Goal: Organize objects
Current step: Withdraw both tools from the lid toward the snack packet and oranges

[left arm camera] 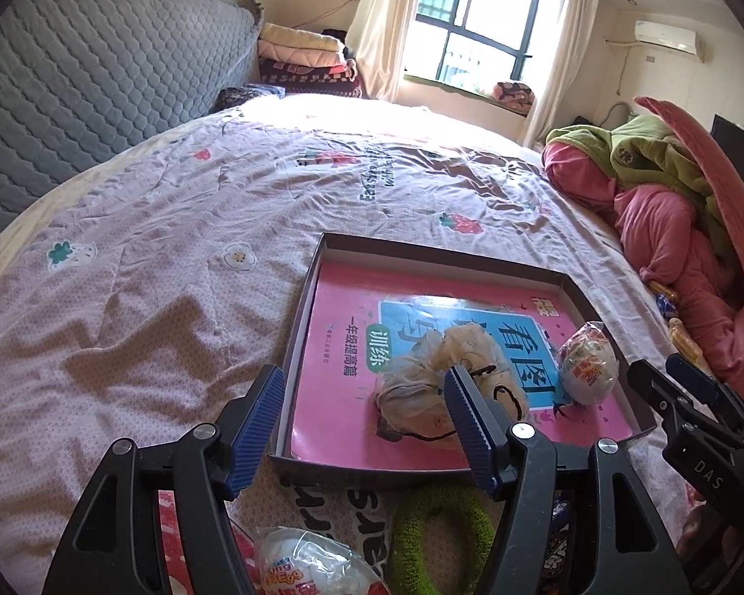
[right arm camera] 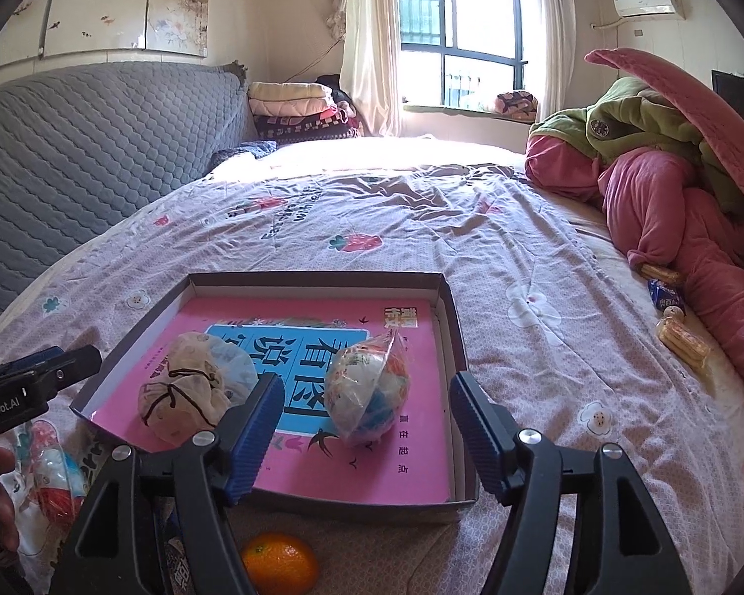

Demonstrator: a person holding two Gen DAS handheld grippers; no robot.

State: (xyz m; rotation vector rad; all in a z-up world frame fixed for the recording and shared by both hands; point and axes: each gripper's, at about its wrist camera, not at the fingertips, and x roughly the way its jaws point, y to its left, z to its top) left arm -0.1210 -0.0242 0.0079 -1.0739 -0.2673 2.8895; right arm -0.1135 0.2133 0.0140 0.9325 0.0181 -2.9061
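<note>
One shallow box lies on the bed, and one pink book covers its floor. Two things rest on the book: one beige scrunchie on the left side and one wrapped toy egg on the right side, a little apart from each other.

The right claw hangs above the near part of the box with its jaws wide and nothing between the pads; the egg lies on the book just beyond them, not touched. The left claw also stands wide and empty, over the near left corner of the box. In the left wrist view its right finger passes in front of the scrunchie without pressing on it. That view shows the egg near the box's right wall, and the right claw's black body at the right edge.

Outside the box, on the bed in front of its near wall, there are three loose things: a second egg in clear wrap, one green fuzzy ring, and one orange. The second egg and the ring lie on a printed bag or cloth with large black letters.

By the pile of pink and green bedding on the right side of the bed lie a few small wrapped snacks; at least three show, but their exact number cannot be told.
</note>
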